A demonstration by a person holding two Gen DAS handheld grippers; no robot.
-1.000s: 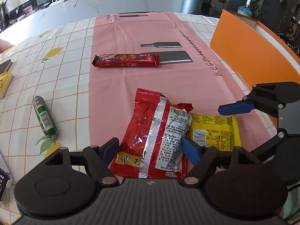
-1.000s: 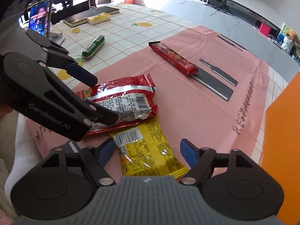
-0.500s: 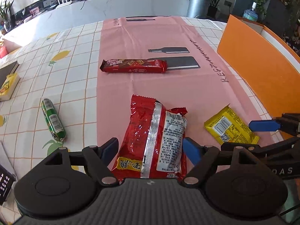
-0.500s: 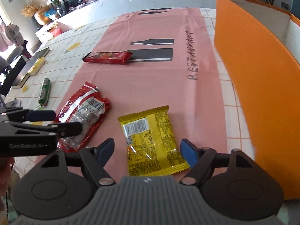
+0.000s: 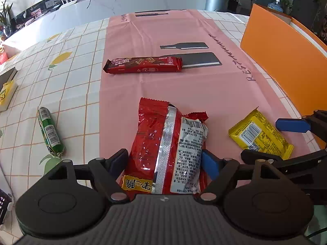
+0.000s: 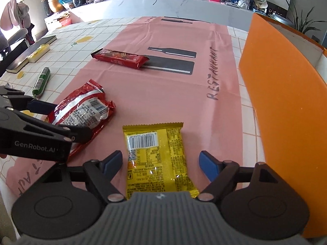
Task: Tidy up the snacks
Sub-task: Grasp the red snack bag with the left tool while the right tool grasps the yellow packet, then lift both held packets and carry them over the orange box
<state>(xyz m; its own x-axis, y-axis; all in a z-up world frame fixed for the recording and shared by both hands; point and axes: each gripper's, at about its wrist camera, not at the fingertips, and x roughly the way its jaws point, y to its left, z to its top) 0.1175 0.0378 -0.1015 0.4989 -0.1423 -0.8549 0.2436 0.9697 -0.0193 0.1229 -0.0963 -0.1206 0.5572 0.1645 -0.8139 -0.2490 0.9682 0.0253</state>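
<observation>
Snacks lie spread on the pink mat [image 6: 163,94] that covers part of my desk [image 5: 67,85]. My left hand-held gripper [image 5: 164,161] has its fingers pressed against both sides of the red snack bag [image 5: 163,147], gripping it near its lower end while the bag rests on the mat. My right hand-held gripper [image 6: 161,162] straddles the yellow snack packet [image 6: 159,159], which lies flat between the blue pads; its jaws have just been closing a little, yet a gap shows on each side, so it stands open and grips nothing. The long red biscuit pack [image 5: 143,65] sits farther up the mat, overlapping a printed black bar. The green sausage stick [image 5: 50,131] lies off the mat on the checked cloth to the left. The orange box [image 6: 286,94] stands along the right edge.
</observation>
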